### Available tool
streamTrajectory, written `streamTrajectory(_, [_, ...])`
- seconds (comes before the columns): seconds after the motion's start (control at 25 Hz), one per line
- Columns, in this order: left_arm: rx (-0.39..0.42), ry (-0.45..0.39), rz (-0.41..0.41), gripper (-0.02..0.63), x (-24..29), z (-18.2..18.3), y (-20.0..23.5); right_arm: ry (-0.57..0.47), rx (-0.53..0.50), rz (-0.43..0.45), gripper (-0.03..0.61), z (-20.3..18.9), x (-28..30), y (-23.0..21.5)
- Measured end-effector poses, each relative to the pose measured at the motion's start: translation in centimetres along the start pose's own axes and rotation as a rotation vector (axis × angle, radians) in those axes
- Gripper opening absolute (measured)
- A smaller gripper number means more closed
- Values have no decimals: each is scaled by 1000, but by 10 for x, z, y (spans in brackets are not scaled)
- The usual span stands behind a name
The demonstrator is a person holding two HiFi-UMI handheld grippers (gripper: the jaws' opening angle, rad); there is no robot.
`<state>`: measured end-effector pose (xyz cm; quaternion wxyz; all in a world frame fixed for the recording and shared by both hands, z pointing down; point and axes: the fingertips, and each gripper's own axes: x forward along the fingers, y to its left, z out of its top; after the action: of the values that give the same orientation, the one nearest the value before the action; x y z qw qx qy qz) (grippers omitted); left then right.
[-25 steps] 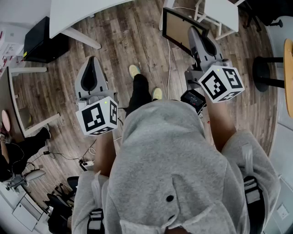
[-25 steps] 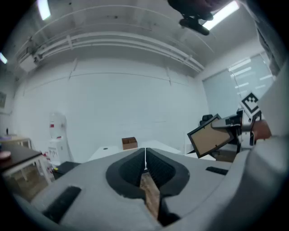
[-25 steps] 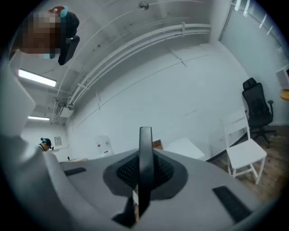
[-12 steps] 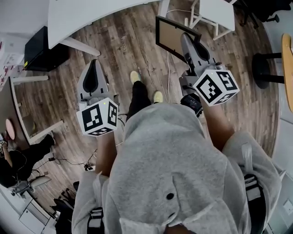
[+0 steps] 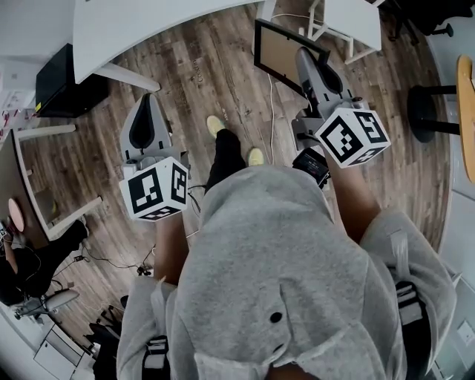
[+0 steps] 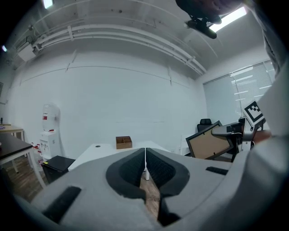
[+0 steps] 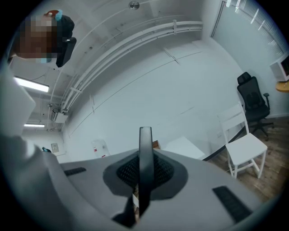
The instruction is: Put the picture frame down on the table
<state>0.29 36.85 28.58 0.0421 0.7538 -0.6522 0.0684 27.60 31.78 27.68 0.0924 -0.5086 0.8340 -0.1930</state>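
Black-rimmed rectangular picture frame, brown board back (image 5: pixel 278 48), clamped edge-on in right gripper (image 5: pixel 306 58), held over wood-plank floor (image 5: pixel 200 82), apart from white table (image 5: pixel 133 22). Left gripper (image 5: pixel 148 100) clenched, empty.

Your right gripper (image 5: pixel 306 63) covers one corner of the picture frame (image 5: pixel 276 49) in the head view. In the right gripper view you see only the picture frame's dark edge, not its face. The white table (image 5: pixel 141 26) runs off the head view's top edge.
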Motion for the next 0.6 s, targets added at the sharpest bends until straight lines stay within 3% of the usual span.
streamTrajectory(0.6, [-9,30,12,26,53,-3,29,12,41,44,34,-2,70,-1])
